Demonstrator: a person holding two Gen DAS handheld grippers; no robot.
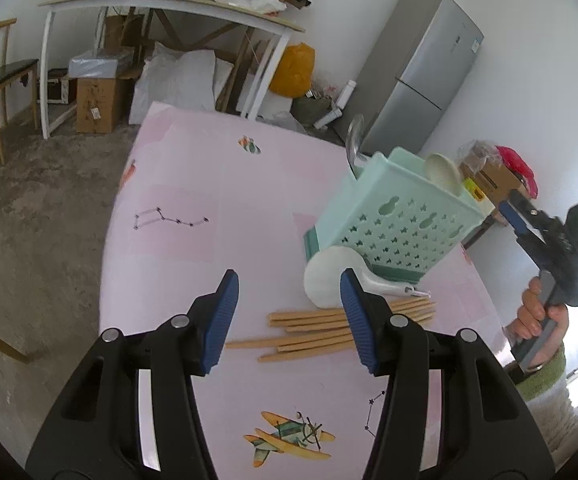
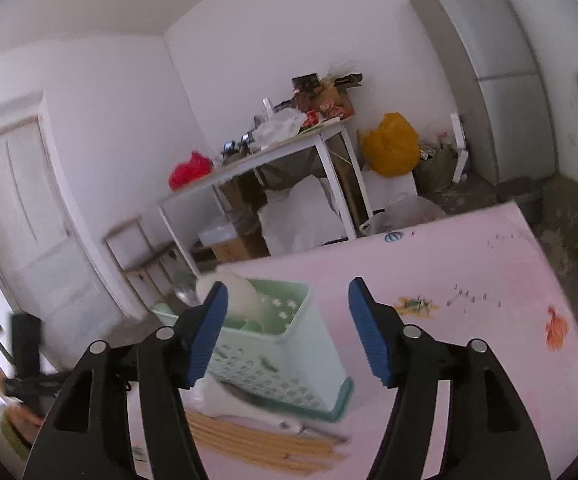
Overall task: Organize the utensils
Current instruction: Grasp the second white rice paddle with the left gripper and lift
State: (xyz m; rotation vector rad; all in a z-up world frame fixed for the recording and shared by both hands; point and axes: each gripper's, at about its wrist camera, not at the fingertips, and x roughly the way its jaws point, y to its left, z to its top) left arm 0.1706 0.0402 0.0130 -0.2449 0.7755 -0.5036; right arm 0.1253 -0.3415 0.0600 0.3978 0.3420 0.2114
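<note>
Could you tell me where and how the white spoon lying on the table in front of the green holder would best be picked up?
Probably by its narrow handle, not the wide bowl. The white spoon lies flat between the green holder and the chopsticks, handle pointing right along the holder's base. Come from above with the open left gripper, fingers straddling the handle across its width.

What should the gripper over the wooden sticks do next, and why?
Probably the left gripper should dip a little lower and close on the wooden chopsticks. Its jaws are open and empty just above the loose pile on the pink table, while the green holder already has a metal spoon and a white spoon standing in it.
</note>
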